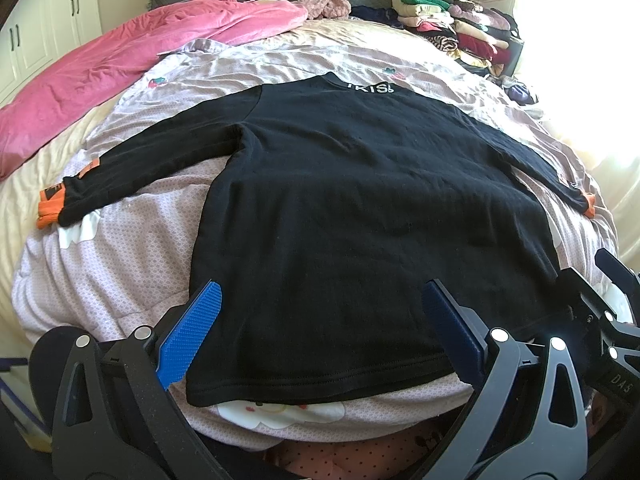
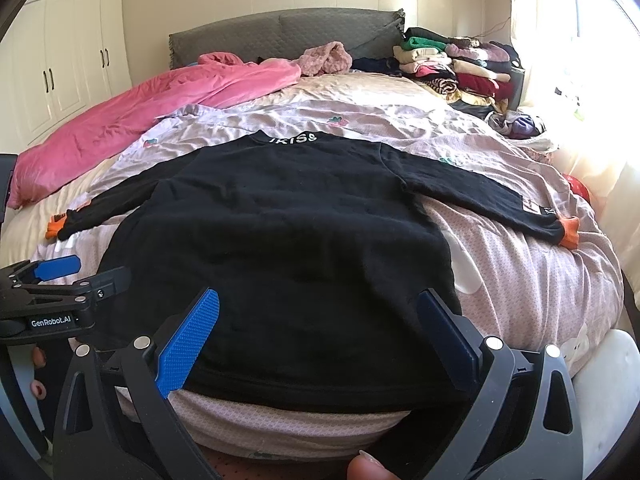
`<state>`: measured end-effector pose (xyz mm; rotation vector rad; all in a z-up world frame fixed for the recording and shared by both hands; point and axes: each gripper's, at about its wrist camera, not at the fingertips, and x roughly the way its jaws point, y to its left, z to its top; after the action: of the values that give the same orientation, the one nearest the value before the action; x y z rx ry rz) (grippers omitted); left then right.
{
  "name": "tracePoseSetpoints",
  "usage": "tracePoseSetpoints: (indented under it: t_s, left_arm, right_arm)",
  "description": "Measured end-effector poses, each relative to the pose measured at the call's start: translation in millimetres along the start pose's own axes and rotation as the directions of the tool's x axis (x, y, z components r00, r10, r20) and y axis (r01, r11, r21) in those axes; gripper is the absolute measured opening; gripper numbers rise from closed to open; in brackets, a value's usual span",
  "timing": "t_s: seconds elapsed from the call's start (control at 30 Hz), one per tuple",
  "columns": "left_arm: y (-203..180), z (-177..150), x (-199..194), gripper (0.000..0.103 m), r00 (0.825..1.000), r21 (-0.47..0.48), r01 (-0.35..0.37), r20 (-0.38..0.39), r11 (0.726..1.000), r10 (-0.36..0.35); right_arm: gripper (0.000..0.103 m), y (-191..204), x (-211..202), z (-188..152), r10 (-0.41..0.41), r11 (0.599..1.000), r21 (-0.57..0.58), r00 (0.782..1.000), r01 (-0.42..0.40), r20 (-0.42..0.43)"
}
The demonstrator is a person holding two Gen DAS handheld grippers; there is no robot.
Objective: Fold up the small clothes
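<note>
A small black long-sleeved top (image 1: 360, 208) (image 2: 280, 248) lies flat on the bed, back up, with white lettering at the collar (image 1: 370, 88) and orange cuffs (image 1: 50, 212) (image 2: 570, 232). Both sleeves are spread out to the sides. My left gripper (image 1: 322, 292) is open over the hem, its blue fingers (image 1: 192, 332) apart with nothing between them. Over the same hem, further right, my right gripper (image 2: 320, 300) is open too. The left gripper (image 2: 60, 276) also shows at the left edge of the right wrist view.
The top rests on a pink patterned quilt (image 1: 140, 248) over the bed. A bright pink blanket (image 1: 120, 64) lies at the far left. Stacks of folded clothes (image 2: 460, 68) sit at the far right by the grey headboard (image 2: 280, 32). A person's fingers (image 2: 38, 372) show low.
</note>
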<state>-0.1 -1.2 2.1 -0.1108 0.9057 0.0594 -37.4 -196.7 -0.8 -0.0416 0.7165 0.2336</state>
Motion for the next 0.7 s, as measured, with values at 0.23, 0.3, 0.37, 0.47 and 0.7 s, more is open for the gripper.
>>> tracePoseSetpoints:
  t_s: [0.23,0.3,0.37,0.47,0.7]
  left_arm:
    - [-3.8,0.9,-0.4,0.094,1.0,0.005,0.005,0.001,1.0,-0.005]
    - [-5.2,1.9,0.6,0.094,1.0,0.005,0.007,0.0,1.0,-0.007]
    - [-5.1,1.9,0.6,0.094,1.0,0.005,0.006,0.0,1.0,-0.006]
    - [-6.0,3.1,1.9,0.094,1.0,0.002,0.01,0.001,1.0,-0.01]
    - [-13.2,18.1,12.0,0.094,1.0,0.016,0.017,0.004,1.0,-0.017]
  right_arm:
    - [0.099,-0.3,1.9,0.5,-0.004,1.0,0.001,1.0,0.004,-0.002]
    - [0.099,-0.9,2.3,1.0,-0.006,1.0,0.001,1.0,0.006,0.001]
    - [0.099,-0.8,3.3,2.3,-0.009,1.0,0.004,1.0,0.009,0.002]
    - [0.099,-4.0,3.7,6.1,-0.014,1.0,0.011,1.0,0.014,0.007]
    - [0.099,-9.0,5.9,22.2,-0.045,0.999,0.023,0.999,0.044,0.021]
